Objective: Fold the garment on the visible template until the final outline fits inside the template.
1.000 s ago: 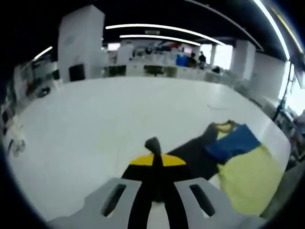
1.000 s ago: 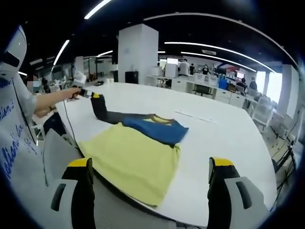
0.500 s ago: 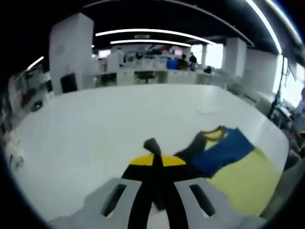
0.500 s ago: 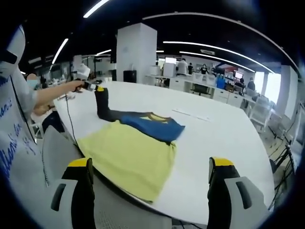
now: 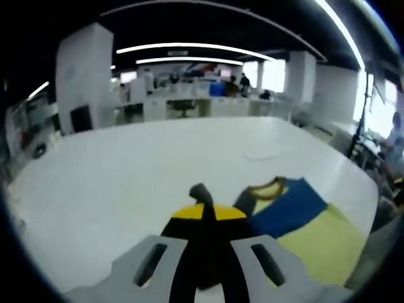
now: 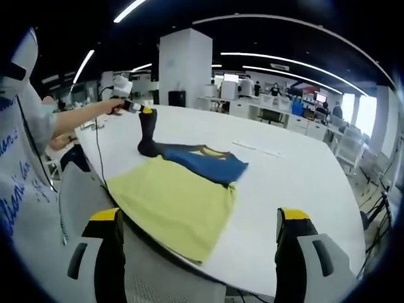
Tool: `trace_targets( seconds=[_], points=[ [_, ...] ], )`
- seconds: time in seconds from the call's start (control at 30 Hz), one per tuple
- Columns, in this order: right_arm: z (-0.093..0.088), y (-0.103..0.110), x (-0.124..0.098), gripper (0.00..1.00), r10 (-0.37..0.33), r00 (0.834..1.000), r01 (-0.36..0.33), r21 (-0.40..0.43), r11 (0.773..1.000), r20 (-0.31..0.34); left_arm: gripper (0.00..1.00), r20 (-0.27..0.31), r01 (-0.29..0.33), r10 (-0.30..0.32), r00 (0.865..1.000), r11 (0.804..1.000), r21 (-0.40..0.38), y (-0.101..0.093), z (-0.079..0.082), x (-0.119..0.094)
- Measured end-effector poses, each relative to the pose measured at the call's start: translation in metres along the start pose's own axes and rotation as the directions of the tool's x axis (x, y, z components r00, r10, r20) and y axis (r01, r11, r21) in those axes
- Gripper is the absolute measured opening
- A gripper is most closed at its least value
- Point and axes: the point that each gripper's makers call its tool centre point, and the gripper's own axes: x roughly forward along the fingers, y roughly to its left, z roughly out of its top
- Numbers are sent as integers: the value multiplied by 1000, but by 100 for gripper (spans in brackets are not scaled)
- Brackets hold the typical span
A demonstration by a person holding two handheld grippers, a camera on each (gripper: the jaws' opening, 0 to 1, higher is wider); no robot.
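Upper left in the right gripper view, the left gripper [image 6: 146, 111] has lifted the dark sleeve [image 6: 148, 134] upright; a second ago it lay stretched flat leftward. Its jaws are clamped on that fabric. Centre frame, the yellow, blue and dark shirt [image 6: 178, 198] lies on the white table [image 6: 284, 177]. Any template is too faint to see. At the bottom, the right gripper [image 6: 197, 243] is spread wide, holding nothing. The sleeve fold looks begun.
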Motion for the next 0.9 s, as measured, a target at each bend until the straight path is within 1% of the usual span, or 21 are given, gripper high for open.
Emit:
trace_targets(
  seconds=[0.13,0.27,0.37,0.57,0.73,0.83,0.9],
  points=[
    [0,-1,0,100,7,1000,-7,-3,1000,1,0,15,15,-16,1000,1000,16,-12,9,4],
    [1,-2,0,100,17,1000,-17,8,1000,9,0,36,31,-32,999,999,12,-24,18,7],
    [0,-3,-1,100,18,1000,-18,6,1000,8,0,38,42,-43,998,999,16,-32,21,11],
    [5,-4,-9,100,28,999,-28,10,1000,25,0,39,72,-74,997,996,42,-54,30,20],
    [4,-7,-15,100,15,999,-15,19,1000,34,0,50,97,-100,994,993,61,-72,39,27],
    [1,-8,-18,100,15,999,-16,31,999,34,0,57,106,-108,992,993,49,-77,43,30],
    [-1,-10,-19,100,13,999,-14,31,999,30,0,63,113,-116,991,993,46,-84,44,32]
  ],
)
